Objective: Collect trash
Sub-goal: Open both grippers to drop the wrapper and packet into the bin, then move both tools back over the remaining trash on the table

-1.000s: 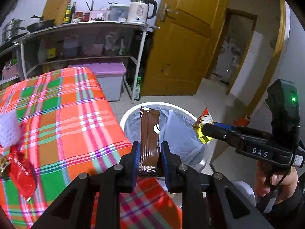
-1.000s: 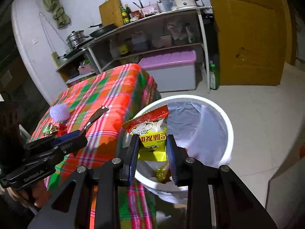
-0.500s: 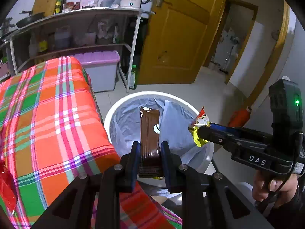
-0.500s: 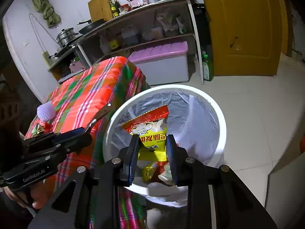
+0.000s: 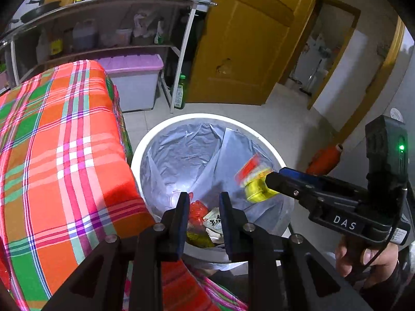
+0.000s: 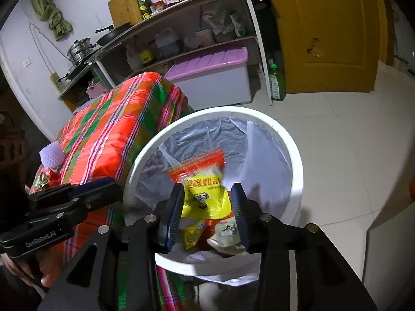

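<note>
A white trash bin (image 5: 145,150) with a clear liner stands on the floor beside the table; its rim also shows in the right wrist view (image 6: 293,153). Several wrappers (image 5: 205,220) lie at its bottom. My left gripper (image 5: 202,204) is open and empty over the bin's near edge. My right gripper (image 6: 206,202) is open over the bin, and a blurred red and yellow snack packet (image 6: 205,181) sits loose between its fingers, dropping away. The same packet (image 5: 255,181) shows at the right gripper's tip in the left wrist view.
A table with an orange plaid cloth (image 5: 59,142) stands left of the bin, with a white knitted item (image 6: 52,154) and red wrapper on it. A shelf rack (image 5: 103,26), a purple-lidded box (image 5: 135,77) and a yellow door (image 5: 246,39) stand behind.
My left gripper opened and the brown wrapper it held is gone from its fingers. My right gripper opened and the snack packet is slipping down. Both moved closer over the bin.
</note>
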Action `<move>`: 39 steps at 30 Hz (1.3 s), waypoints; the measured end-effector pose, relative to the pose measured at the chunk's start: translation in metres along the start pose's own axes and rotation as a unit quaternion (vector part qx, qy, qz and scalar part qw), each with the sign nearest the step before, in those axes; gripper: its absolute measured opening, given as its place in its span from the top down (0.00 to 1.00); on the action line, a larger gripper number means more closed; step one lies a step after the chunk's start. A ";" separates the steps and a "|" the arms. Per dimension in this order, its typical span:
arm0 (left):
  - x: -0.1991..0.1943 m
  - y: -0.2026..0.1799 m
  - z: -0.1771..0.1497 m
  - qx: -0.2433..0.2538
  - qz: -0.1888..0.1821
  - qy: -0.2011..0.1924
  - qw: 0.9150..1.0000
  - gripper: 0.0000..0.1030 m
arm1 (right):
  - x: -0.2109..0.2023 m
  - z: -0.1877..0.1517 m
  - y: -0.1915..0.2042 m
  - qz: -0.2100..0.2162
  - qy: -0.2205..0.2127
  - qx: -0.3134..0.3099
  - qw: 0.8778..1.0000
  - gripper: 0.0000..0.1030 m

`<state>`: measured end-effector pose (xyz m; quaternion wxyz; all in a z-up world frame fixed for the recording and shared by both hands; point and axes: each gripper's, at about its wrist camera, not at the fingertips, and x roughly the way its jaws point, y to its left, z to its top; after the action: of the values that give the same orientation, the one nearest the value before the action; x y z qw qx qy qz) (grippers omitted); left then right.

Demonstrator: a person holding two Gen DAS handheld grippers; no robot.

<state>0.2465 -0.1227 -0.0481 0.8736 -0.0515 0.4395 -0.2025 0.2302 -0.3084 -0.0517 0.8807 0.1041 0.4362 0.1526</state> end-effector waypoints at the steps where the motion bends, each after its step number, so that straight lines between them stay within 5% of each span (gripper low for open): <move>1: 0.000 0.000 0.000 0.000 -0.001 -0.001 1.000 0.77 | 0.000 0.001 0.000 -0.001 -0.001 -0.001 1.000 0.62; 22: -0.071 0.003 -0.015 -0.008 0.005 -0.071 0.997 0.77 | -0.060 -0.001 0.047 0.007 -0.054 -0.047 0.997 0.62; 39: -0.159 0.040 -0.057 -0.038 0.064 -0.138 0.988 0.77 | -0.089 -0.017 0.125 0.058 -0.075 -0.108 0.990 0.62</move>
<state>0.1290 -0.0172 0.0250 0.9347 -0.0838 0.3240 -0.1198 0.1431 -0.2227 0.0432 0.9068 0.0446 0.3426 0.2416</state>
